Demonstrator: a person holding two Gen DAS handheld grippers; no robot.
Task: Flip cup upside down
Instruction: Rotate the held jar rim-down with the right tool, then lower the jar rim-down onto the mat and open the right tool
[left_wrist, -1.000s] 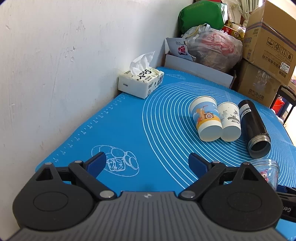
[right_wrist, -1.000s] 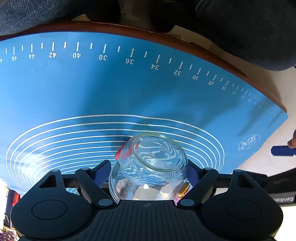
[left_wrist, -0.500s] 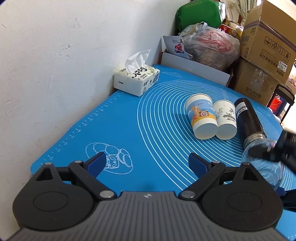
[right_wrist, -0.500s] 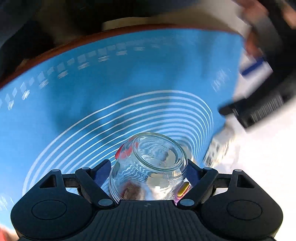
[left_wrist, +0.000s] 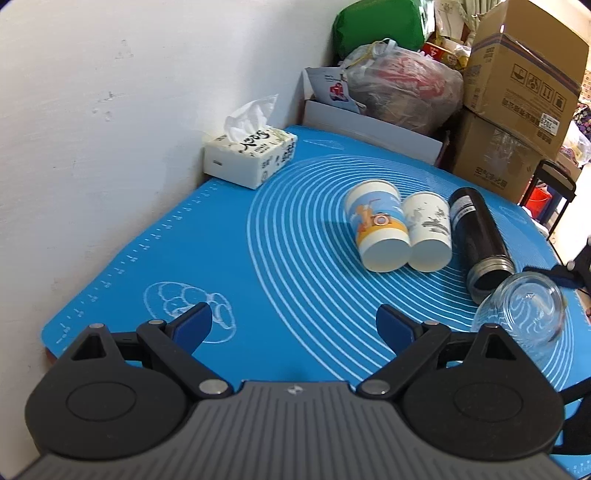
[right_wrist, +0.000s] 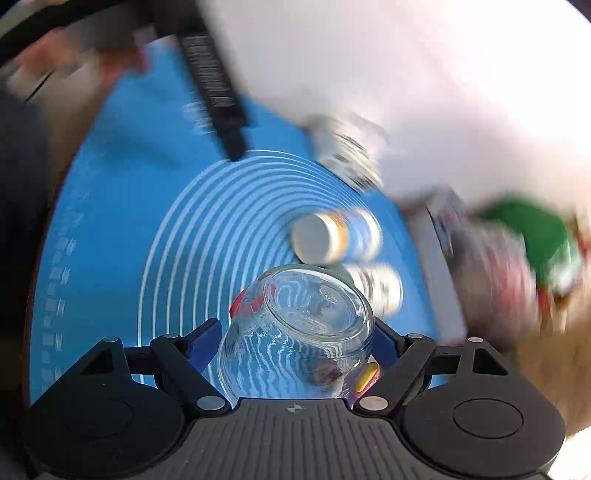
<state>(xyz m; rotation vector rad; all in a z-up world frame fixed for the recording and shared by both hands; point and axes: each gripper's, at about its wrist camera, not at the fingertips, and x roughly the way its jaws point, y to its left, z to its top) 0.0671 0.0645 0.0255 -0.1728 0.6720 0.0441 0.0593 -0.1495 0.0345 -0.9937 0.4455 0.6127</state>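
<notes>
A glass cup (right_wrist: 295, 332) is clamped between the blue pads of the right tongs (right_wrist: 295, 341) at the lower centre of the right view, tilted with its thick base turned toward the lens. In the left view the same cup (left_wrist: 521, 317) is seen at the lower right, held above the blue mat (left_wrist: 258, 266). The left tongs (left_wrist: 293, 325) are spread wide with nothing between them, low over the mat on the bench. Beyond, two paper cups (left_wrist: 399, 229) and a black flask (left_wrist: 480, 240) lie on their sides at centre right. A tissue box (left_wrist: 251, 155) sits by the wall at upper centre.
</notes>
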